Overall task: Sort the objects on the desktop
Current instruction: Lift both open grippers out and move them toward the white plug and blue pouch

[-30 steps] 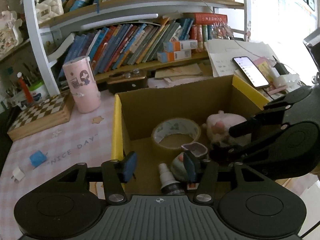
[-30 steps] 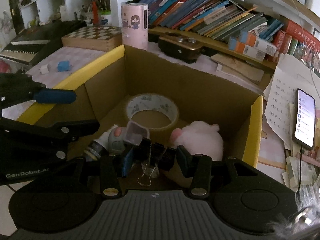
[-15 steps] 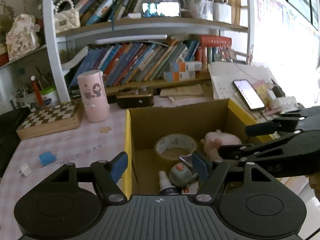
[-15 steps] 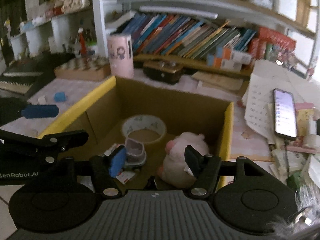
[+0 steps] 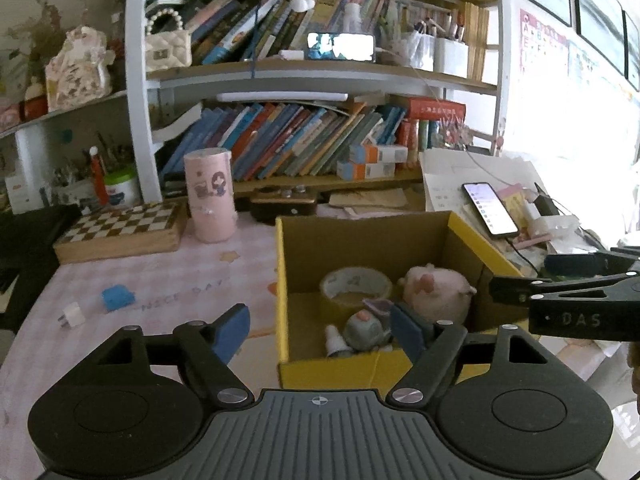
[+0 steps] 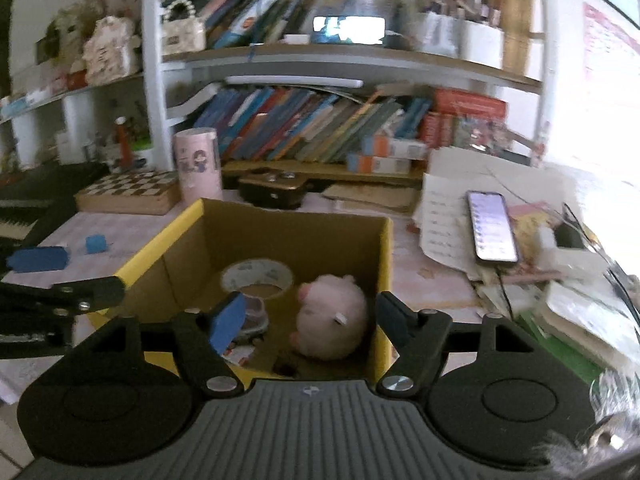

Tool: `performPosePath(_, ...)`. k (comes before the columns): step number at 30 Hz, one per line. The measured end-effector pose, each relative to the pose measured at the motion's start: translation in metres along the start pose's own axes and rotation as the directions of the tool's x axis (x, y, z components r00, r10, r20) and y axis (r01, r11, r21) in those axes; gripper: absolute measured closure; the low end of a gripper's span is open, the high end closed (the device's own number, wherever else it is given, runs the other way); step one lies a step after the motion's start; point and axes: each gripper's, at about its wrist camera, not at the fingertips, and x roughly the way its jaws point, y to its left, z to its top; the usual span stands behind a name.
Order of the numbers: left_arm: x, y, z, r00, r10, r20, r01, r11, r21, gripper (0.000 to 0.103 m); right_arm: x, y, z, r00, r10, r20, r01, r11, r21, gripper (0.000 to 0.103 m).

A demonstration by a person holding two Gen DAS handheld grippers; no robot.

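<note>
A: How are the fingers set?

B: Both pairs are seen spreading apart with nothing held. The left gripper (image 5: 320, 330) is poised over the near edge of the cardboard box (image 5: 282, 280); the right gripper (image 6: 310, 316) is poised above the box's near right corner.

A: And what has been sorted so far?

B: Inside the box, a small spray bottle (image 5: 334, 342) and a grey toy (image 5: 366, 326) are found nearest, then a pink plush pig (image 6: 332, 320), and a roll of tape (image 6: 256, 276) against the far wall.

A: What is left on the counter?

B: A blue eraser (image 5: 117, 298) and a white plug (image 5: 72, 314) are seen to the left of the box — well apart from it, close to each other. Farther back a pink cylinder (image 5: 209, 196) and a chessboard box (image 5: 120, 228) are standing, with the bookshelf (image 5: 320, 76) behind.

A: How would the eraser handle?

B: It is judged light, slightly rubbery and unlikely to slip; it would best be pinched across its short sides, low against the cloth. The plug is judged hard and smooth — its flat faces should be taken, not its prongs, or it may be squeezed out sideways.
</note>
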Motion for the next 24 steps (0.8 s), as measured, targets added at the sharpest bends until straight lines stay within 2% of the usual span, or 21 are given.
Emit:
performPosePath(9,-0.017,0.025,-0.030,0.999,-0.001,-0.054,0.001,1.000,-0.001,0.023,-0.021,0.022,-0.033,0.996,-0.075,-0.041,0.077,0.994,0.071,0.033)
performPosePath(19,-0.038,0.064,-0.063,0.993,0.018,-0.121,-0.020,1.000,-0.014,0.023,-0.038,0.068,-0.068,0.989,-0.097,-0.114,0.110,0.987,0.113,0.033)
performPosePath(21,-0.042,0.072,-0.068,0.991,0.025,-0.131,-0.027,0.999,-0.020,0.023,-0.040,0.077,-0.074,0.986,-0.100,-0.131,0.115,0.986,0.119,0.027)
performPosePath(24,-0.049,0.082,-0.075,0.990,0.036,-0.139,-0.040,0.999,-0.026,0.022,-0.042,0.092,-0.083,0.983,-0.106,-0.152,0.125,0.984,0.126,0.025)
